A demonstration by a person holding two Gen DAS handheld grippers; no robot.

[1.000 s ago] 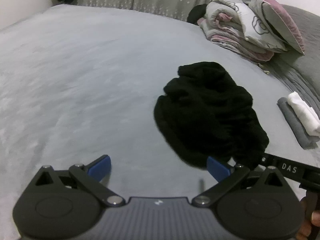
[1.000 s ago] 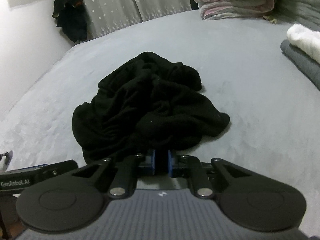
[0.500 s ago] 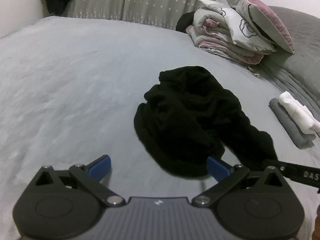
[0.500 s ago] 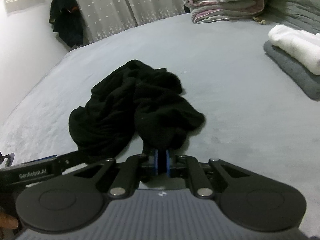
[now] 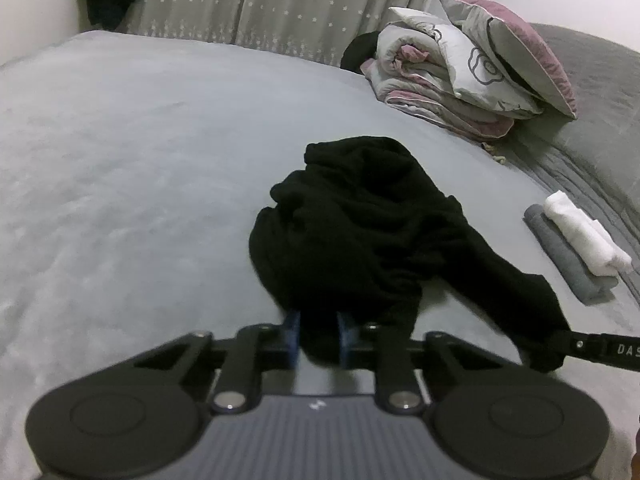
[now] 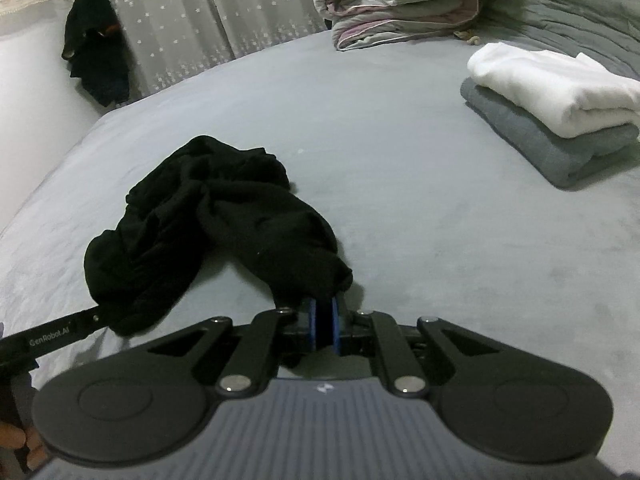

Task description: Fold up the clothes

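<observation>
Grey bedding covers the bed (image 5: 140,168) that fills both of my views, smooth across its middle. At the far end a curtain (image 5: 280,4) with small white stars hangs behind it, and a dark garment (image 6: 96,60) hangs by the wall at the curtain's edge. Folded quilts (image 5: 452,80) are stacked at the head of the bed with a pillow (image 5: 516,44) leaning on top. Near the middle of the bed lies the black garment (image 5: 360,232), crumpled in a heap, with one part drawn out toward each of my grippers. Off to my right, well apart from it, sits a folded stack: a white piece (image 6: 548,84) on top of a grey piece (image 6: 544,148). My left gripper (image 5: 318,336) is closing its jaws, and a bunch of the black cloth already sits between the blue pads, which press on it from both sides. My right gripper (image 6: 324,322) is clamped tight on another edge of the same garment; the cloth runs straight into the narrow slit between its pads. In the right view the side of my left gripper shows at the picture's left edge, against the heap.
</observation>
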